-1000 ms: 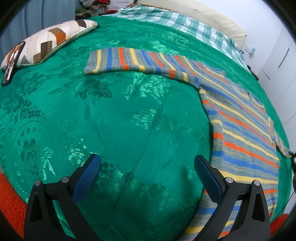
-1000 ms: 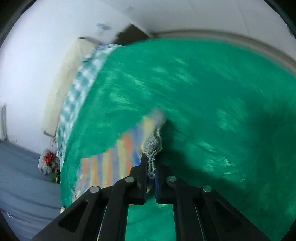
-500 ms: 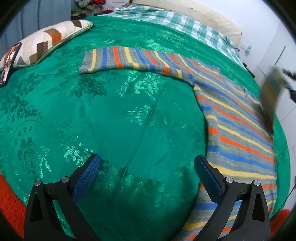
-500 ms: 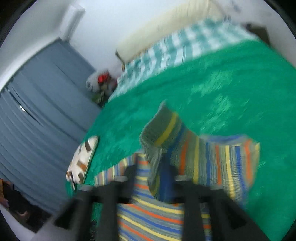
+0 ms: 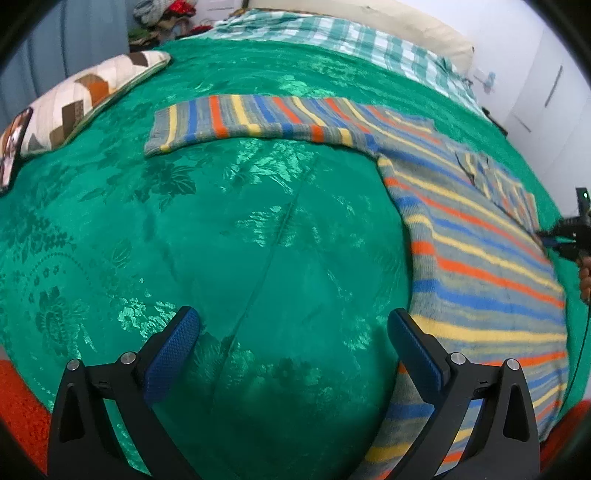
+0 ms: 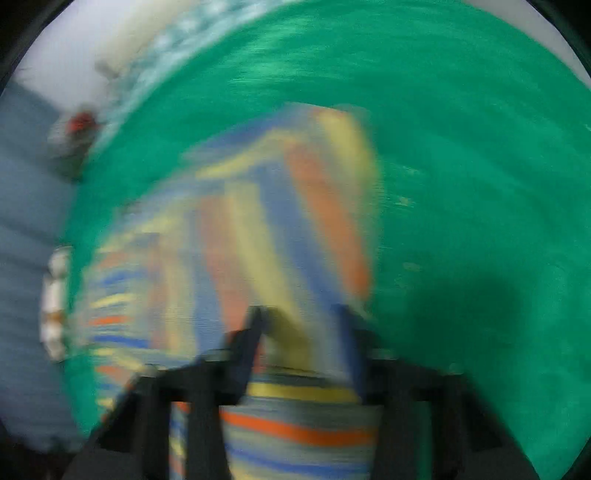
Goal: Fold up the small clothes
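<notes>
The striped knit sweater (image 5: 480, 266), in grey, blue, orange and yellow, lies flat on the shiny green floral bedspread (image 5: 240, 240), towards the right side of the bed. One sleeve (image 5: 258, 118) stretches out to the left; the other sleeve (image 5: 506, 188) lies folded over the body.

A brown-and-cream patchwork pillow (image 5: 85, 99) rests at the far left, well apart from the sweater, with a dark phone (image 5: 13, 147) just beside it. A green-and-white checked sheet (image 5: 351, 37) covers the head of the bed, a heap of clothes (image 5: 162, 14) sits beyond it, and white cupboard doors (image 5: 546, 92) stand on the right.

The left gripper (image 5: 292, 315) hovers over bare bedspread beside the sweater's hem, its blue-padded fingers (image 5: 173, 343) wide apart and holding nothing. The right gripper (image 6: 299, 317) is over the sweater's right edge. Its fingers have just been closing, but in its badly blurred view they stand apart with striped knit showing between them.
</notes>
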`<action>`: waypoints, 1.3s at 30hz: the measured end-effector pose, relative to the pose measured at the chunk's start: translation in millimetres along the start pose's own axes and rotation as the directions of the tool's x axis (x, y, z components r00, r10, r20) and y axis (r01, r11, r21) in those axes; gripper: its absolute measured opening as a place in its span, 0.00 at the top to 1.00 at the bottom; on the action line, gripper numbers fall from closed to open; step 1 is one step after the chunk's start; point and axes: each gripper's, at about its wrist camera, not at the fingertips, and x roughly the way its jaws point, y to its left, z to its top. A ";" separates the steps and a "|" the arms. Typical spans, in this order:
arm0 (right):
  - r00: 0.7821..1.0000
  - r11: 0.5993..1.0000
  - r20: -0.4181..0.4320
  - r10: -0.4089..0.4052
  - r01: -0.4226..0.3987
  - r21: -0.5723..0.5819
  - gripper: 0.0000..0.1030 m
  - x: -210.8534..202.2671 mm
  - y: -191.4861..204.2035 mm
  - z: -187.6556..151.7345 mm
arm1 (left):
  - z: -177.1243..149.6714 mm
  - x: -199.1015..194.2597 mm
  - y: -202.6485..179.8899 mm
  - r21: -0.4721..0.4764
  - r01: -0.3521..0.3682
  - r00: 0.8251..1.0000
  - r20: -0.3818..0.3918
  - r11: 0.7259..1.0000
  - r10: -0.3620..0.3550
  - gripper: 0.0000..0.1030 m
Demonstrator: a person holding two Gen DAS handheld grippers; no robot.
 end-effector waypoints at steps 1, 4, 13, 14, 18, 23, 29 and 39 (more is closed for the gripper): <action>0.999 1.000 0.026 -0.023 0.023 -0.001 0.98 -4.7 -6.2 -2.5 | -0.2 0.0 -0.2 0.004 -0.003 1.000 -0.001 1.000 0.003 0.01; 0.988 0.994 0.131 -0.085 0.092 -0.050 0.89 -36.0 -5.9 -17.2 | -0.1 1.2 -1.4 0.012 -0.011 1.000 -0.006 1.000 0.011 0.01; 0.935 0.915 0.298 -0.191 0.279 -0.290 0.49 -93.2 49.7 -135.3 | -5.8 12.8 -9.5 0.077 -0.072 0.997 -0.031 0.994 0.074 0.01; 0.929 0.907 0.309 -0.206 0.300 -0.295 0.49 -96.5 56.7 -150.0 | -7.0 13.2 -10.9 0.085 -0.078 0.996 -0.028 0.993 0.081 0.01; 0.900 0.898 0.359 -0.247 0.351 -0.264 0.40 -118.3 80.6 -194.8 | -9.2 14.9 -11.6 0.093 -0.089 0.996 -0.022 0.992 0.091 0.01; 0.861 0.885 0.408 -0.304 0.414 -0.214 0.31 -144.5 100.2 -229.1 | -10.5 15.1 -11.1 0.096 -0.089 0.996 -0.015 0.991 0.091 0.00; 0.832 0.857 0.448 -0.328 0.461 -0.229 0.31 -163.1 119.2 -240.3 | -10.6 15.0 -11.4 0.097 -0.089 0.996 -0.014 0.991 0.091 0.00; 0.788 0.835 0.526 -0.320 0.497 -0.237 0.30 -194.0 142.7 -249.9 | -10.7 14.9 -11.8 0.097 -0.090 0.996 -0.014 0.991 0.091 0.00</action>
